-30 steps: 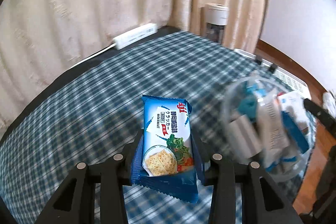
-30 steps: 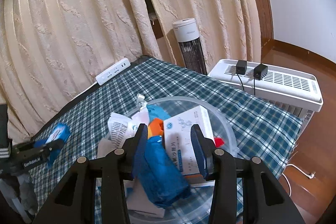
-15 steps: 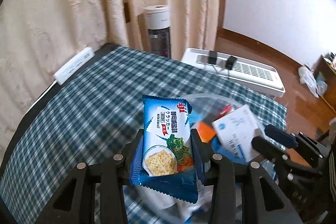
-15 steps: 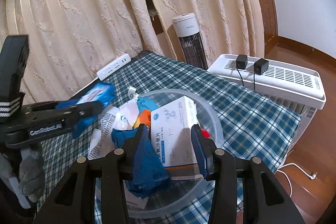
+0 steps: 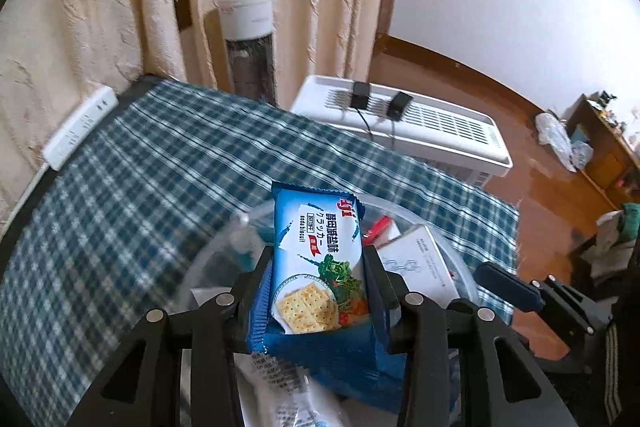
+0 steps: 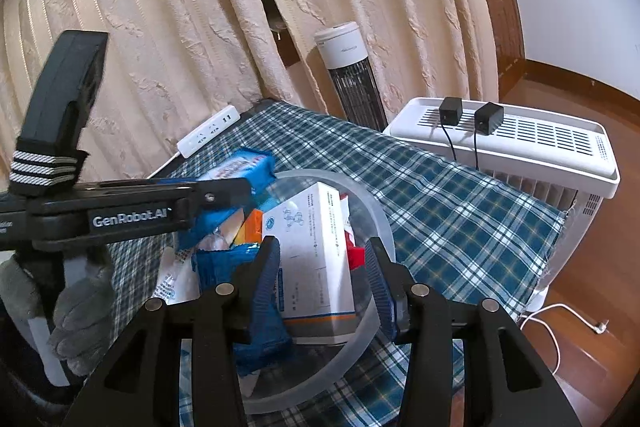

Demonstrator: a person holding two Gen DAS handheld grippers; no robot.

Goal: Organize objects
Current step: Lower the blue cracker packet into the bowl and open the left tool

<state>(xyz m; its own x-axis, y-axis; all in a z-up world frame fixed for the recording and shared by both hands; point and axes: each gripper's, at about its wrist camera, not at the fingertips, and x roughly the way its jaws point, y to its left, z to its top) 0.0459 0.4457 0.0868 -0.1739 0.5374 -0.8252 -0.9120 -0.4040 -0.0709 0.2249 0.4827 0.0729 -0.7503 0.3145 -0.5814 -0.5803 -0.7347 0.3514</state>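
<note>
A blue cracker packet (image 5: 316, 267) stands upright between the pads of my left gripper (image 5: 318, 255), which is shut on it and hangs over the clear plastic bowl (image 5: 424, 223). In the right wrist view the same packet (image 6: 240, 167) and left gripper (image 6: 240, 187) come in from the left, above the bowl's rim (image 6: 380, 219). The bowl holds a white box (image 6: 316, 247), a blue packet (image 6: 248, 327) and several small sachets. My right gripper (image 6: 324, 247) hovers at the bowl's near side with its jaws drawn close and nothing pinched between them.
The bowl sits on a blue checked cloth (image 6: 460, 219) near the table's right edge. A white power strip (image 5: 80, 127) lies at the back by the curtain. Beyond the edge stand a white slatted unit (image 6: 512, 143) and a tower fan (image 6: 352, 75). A gloved hand (image 6: 80, 299) holds the left gripper.
My left gripper has carried the cracker packet rightwards from over the bare cloth to above the bowl. The right gripper has hardly moved.
</note>
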